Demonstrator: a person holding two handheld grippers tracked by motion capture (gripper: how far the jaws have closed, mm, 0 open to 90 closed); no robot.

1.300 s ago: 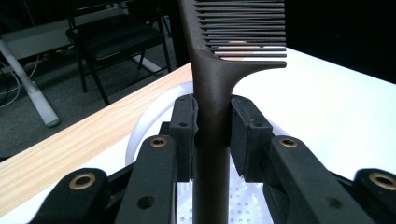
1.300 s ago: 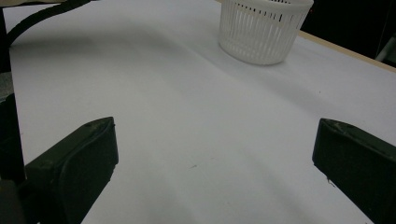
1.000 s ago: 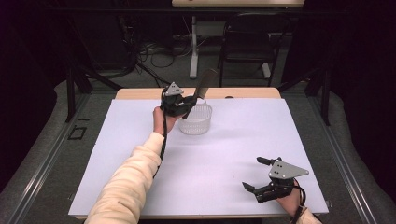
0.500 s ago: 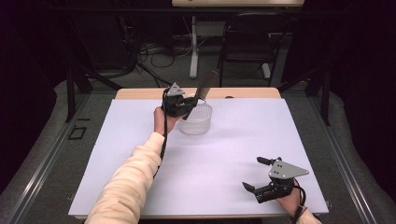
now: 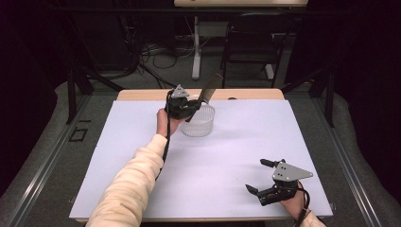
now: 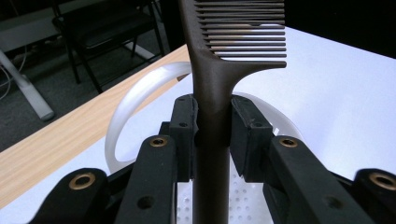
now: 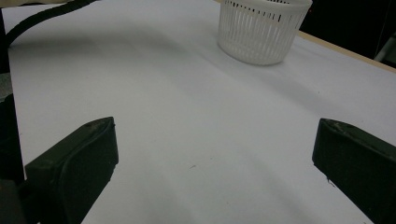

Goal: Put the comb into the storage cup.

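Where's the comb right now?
The comb is clamped by its handle in the left gripper, held over the white basket at the table's far edge, left of centre in the high view.

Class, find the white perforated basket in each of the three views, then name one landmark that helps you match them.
High view: white basket at the table's far centre, beside the left gripper.
Left gripper view: its rim curves behind the jaws and comb.
Right gripper view: top right.
Shared landmark: the white table sheet.
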